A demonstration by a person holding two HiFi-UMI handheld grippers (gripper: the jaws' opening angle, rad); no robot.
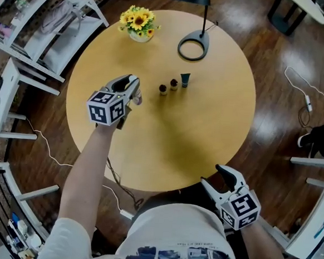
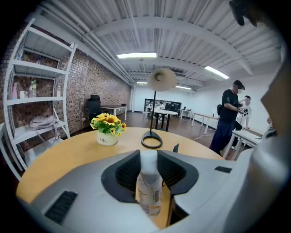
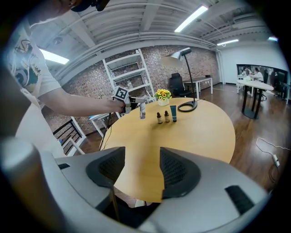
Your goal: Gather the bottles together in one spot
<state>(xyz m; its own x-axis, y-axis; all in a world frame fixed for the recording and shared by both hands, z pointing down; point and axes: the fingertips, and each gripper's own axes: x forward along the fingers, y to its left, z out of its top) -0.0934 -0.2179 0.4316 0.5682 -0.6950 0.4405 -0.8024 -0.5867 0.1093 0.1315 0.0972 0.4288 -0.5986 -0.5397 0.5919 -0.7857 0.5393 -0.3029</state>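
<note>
The step in hand looks like carrying the clear white-capped bottle to join the others: the left tool is clamped on its body, cap up and roughly upright, and it hangs above the table left of centre in the head view. Just right of it stands the group, a short row rising toward the upper right: two small dark dropper bottles and a teal tube, close together but apart. A good placement is likely the free left end of that row, beside the nearest dropper bottle and not touching it. The small bottles look light and easy to tip, so bring the tool in from the left side and keep its jaws clear of them. Keep the bottle vertical, lower it until its base sits flat on the table, only then let the jaws part, and draw back the way the tool came. The right tool has its jaws wide apart with nothing between them, at the table's near edge in the lower right, well away, and seems best kept there
</note>
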